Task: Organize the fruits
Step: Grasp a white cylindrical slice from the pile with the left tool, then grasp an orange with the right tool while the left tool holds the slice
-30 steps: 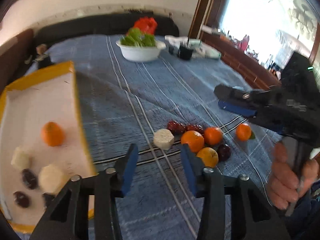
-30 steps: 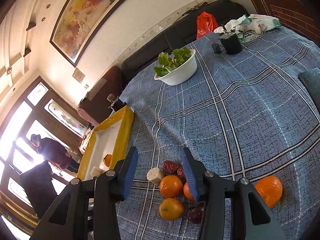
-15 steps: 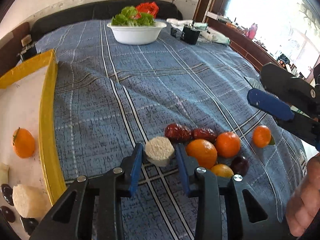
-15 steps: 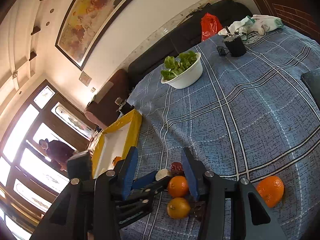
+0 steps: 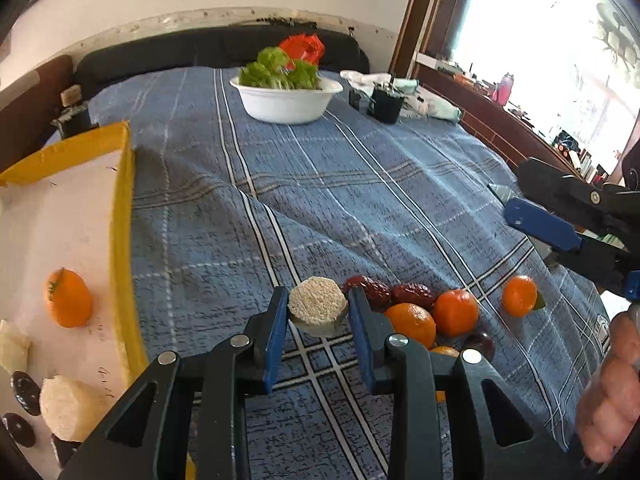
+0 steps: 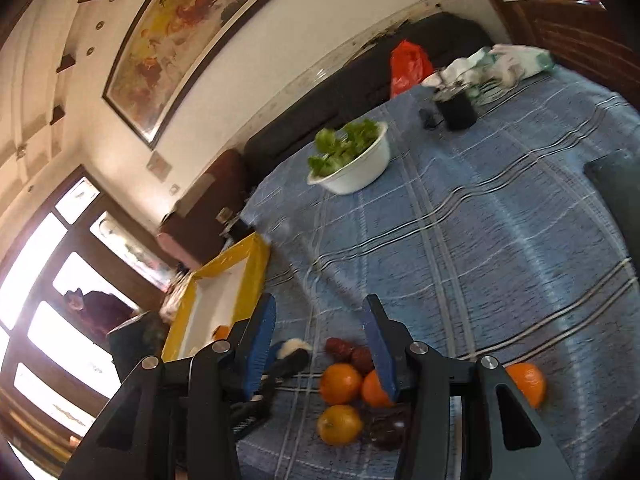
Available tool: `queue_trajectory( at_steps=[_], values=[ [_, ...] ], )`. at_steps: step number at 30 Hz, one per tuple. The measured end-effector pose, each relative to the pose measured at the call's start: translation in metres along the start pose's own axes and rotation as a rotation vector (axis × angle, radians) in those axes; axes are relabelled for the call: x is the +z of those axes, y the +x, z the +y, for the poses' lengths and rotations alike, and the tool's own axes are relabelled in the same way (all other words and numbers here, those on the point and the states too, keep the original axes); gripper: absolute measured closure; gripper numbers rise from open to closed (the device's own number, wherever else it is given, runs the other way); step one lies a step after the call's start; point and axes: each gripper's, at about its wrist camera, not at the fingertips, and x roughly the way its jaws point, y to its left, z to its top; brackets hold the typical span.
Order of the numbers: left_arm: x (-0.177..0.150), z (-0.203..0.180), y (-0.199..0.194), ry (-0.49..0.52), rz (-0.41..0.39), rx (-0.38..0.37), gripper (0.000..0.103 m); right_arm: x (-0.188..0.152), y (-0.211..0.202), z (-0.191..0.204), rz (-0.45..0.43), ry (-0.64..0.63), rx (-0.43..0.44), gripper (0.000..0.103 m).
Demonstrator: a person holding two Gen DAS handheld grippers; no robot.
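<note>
My left gripper (image 5: 318,322) is shut on a round white fruit slice (image 5: 318,310) and holds it just above the blue checked cloth. To its right lie red dates (image 5: 370,290), several oranges (image 5: 412,324) and one lone orange (image 5: 519,295). A yellow-rimmed white tray (image 5: 120,216) at the left holds an orange (image 5: 68,298), white slices (image 5: 66,408) and dark dates. My right gripper (image 6: 320,344) is open and empty above the fruit pile (image 6: 340,384); it also shows in the left wrist view (image 5: 540,226).
A white bowl of lettuce (image 5: 286,98) stands at the far middle of the cloth, with a black cup (image 5: 386,106) and white cloths to its right. A red bag (image 5: 302,46) lies on the dark sofa behind. A dark object (image 6: 616,184) lies at the cloth's right edge.
My left gripper moved forward to the white slice, shut on it and lifted it a little. The right gripper stayed open and swung slightly over the pile.
</note>
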Motion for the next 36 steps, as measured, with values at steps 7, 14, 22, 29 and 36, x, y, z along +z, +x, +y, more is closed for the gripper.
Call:
queue_trajectory(
  at_steps=[7, 14, 22, 29, 36],
  values=[
    [0.001, 0.004, -0.010, -0.015, -0.018, -0.028, 0.074, -0.001, -0.046, -0.017, -0.016, -0.079, -0.240, 0.053],
    [0.000, 0.000, -0.015, -0.009, -0.034, -0.044, 0.074, -0.023, -0.025, -0.045, 0.119, -0.108, -0.371, 0.053],
    [0.001, 0.004, -0.014, -0.021, -0.033, -0.051, 0.074, -0.034, -0.004, -0.047, 0.167, -0.171, -0.451, 0.053],
    [0.000, 0.001, -0.015, -0.013, -0.035, -0.048, 0.074, -0.038, 0.002, -0.049, 0.175, -0.193, -0.458, 0.064],
    [0.000, 0.001, -0.017, -0.016, -0.042, -0.049, 0.074, -0.033, -0.005, -0.037, 0.147, -0.170, -0.420, 0.064]
  ],
)
